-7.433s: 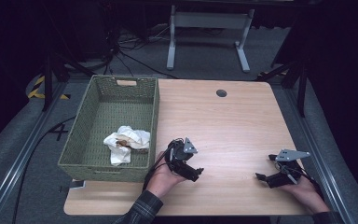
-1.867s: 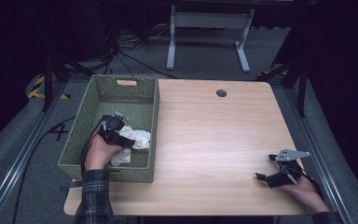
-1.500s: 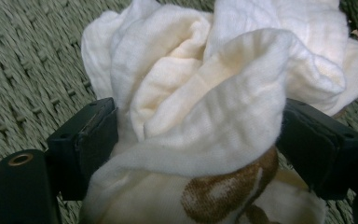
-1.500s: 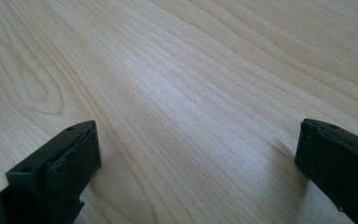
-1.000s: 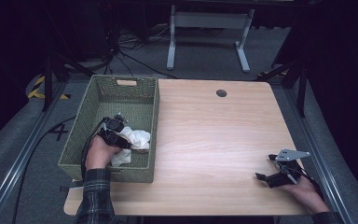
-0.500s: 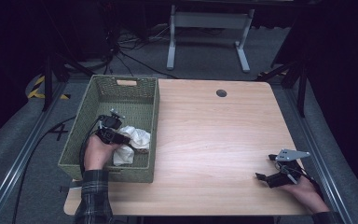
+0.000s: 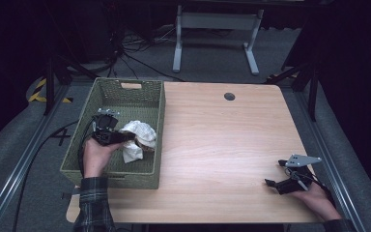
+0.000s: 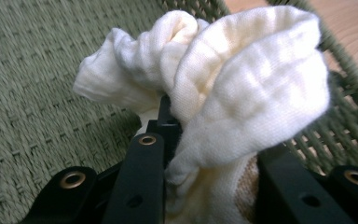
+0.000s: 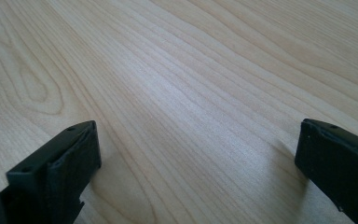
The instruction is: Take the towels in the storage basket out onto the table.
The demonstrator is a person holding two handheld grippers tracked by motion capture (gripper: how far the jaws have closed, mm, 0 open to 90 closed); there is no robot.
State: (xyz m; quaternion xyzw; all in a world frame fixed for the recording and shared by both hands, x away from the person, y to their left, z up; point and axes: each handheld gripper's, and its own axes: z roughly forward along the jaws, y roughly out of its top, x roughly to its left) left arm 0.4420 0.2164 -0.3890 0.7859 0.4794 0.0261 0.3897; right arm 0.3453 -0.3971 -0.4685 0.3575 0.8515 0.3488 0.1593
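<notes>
One wooden table [image 7: 222, 145] takes up most of the scene, and its right half is left bare, seemingly as room for work to be done later. At its left end a green woven basket [image 7: 147, 180] is set, its long side running away from the person; it is deep enough that whatever lies inside must be lifted clear of the wall before it can be brought across to the wood.

Inside the basket, near the right wall and towards the near end, a crumpled white cloth [image 7: 137, 137] is found. It is bunched rather than flat, so a pinch on one fold is enough to carry the whole piece. In the left gripper view the cloth [image 8: 242, 88] is seen squeezed between the two black jaws, with loose folds spilling over and beyond them.

The left gripper [image 7: 125, 139] has just been closing, and its jaws are now pressed on that fold, held narrow but not fully together because of the thickness of the fabric. It is reached in from the left side of the basket, probably so that the cloth can be drawn up and out.

The right gripper [image 7: 273, 183] is rested low at the table's near right corner, well apart from the basket. Its jaws are spread wide with nothing between them, apparently kept ready.
</notes>
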